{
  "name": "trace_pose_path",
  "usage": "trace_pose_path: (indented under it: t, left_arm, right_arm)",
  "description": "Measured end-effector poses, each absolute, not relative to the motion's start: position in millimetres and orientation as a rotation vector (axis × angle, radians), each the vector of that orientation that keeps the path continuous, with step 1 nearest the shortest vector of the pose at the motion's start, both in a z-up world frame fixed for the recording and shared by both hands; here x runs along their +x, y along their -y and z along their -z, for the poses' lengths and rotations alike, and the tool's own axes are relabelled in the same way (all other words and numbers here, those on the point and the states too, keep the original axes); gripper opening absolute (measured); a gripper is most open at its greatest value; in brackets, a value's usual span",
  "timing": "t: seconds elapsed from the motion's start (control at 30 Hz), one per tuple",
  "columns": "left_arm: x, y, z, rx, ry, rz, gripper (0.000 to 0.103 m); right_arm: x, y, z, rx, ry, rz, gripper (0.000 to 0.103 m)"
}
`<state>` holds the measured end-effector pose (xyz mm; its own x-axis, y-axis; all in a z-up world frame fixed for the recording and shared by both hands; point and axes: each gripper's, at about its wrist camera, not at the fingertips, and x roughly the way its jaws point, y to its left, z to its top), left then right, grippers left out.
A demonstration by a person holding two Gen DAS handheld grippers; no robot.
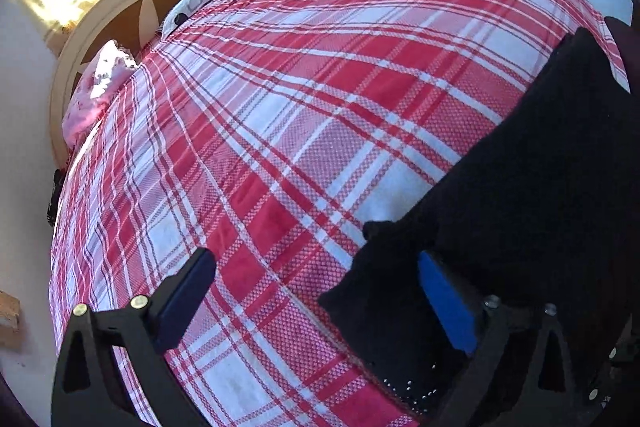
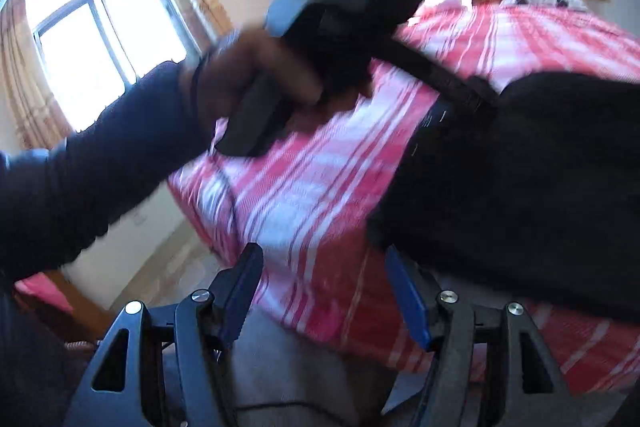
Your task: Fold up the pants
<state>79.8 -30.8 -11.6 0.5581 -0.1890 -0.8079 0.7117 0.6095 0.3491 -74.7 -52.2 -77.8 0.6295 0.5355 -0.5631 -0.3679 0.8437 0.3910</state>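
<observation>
Two wrist-camera views are showing a bed covered with a red and white plaid sheet [image 1: 280, 147].

In the left wrist view, black pants [image 1: 520, 187] are lying on the right side of the frame, running from the upper right down to the lower right corner. The left gripper [image 1: 316, 291] is sitting at the bottom of the frame with its fingers spread wide. Its left finger [image 1: 188, 291] is hanging over bare sheet, while its right finger, with a blue pad [image 1: 444, 303], is lying against the near edge of the pants; whether it is under or over the cloth cannot be told. Nothing is being pinched. A headboard [image 1: 120, 7] and a pink pillow [image 1: 96, 95] are showing at the upper left.

In the right wrist view, blurred by motion, the right gripper [image 2: 324, 291] is at the bottom of the frame with its fingers also spread wide and holding nothing. The pants [image 2: 520, 167] are filling the right side, just beyond its right finger. The person's left hand [image 2: 256, 71] is in the upper centre, gripping the other tool's handle.

Judging by this, the fold is at an early step: both grippers are lining up on the near edge of the pants. The next move is calling for each gripper to close on that edge, taking all the layers, before lifting.
</observation>
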Motion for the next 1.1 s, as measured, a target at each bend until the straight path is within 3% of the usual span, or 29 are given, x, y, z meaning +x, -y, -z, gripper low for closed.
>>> trace_pose_path:
  t: [0.27,0.43,0.5,0.57,0.6,0.93,1.1]
  left_arm:
    - [97.2,27.0,16.9,0.669,-0.916,0.624,0.103]
    - [106.8,27.1,19.2,0.637,-0.983,0.63,0.103]
    - [105.8,28.4,19.8,0.633,-0.983,0.622,0.103]
    - [104.7,28.5,19.8,0.632,-0.983,0.617,0.103]
    - [103.9,28.4,19.1,0.635,-0.981,0.618,0.103]
    - [93.7,20.9,17.2,0.616,-0.901,0.603,0.103]
    - [91.6,10.2,18.9,0.539,-0.882,0.6,0.103]
  right_arm:
    - [-70.4,77.8,70.0,0.323,-0.58,-0.379,0.065]
    - [-35.0,52.3,83.0,0.302,-0.647,-0.493,0.066]
    - [-31.8,35.1,81.8,0.237,-0.619,-0.459,0.075]
    - [-31.5,25.4,80.8,0.245,-0.594,-0.485,0.095]
    - [-32.5,19.7,79.9,0.239,-0.6,-0.515,0.096]
    - [-67.1,56.9,93.1,0.515,-0.72,-0.637,0.097]
    - [-127.0,108.3,38.9,0.44,-0.429,-0.338,0.097]
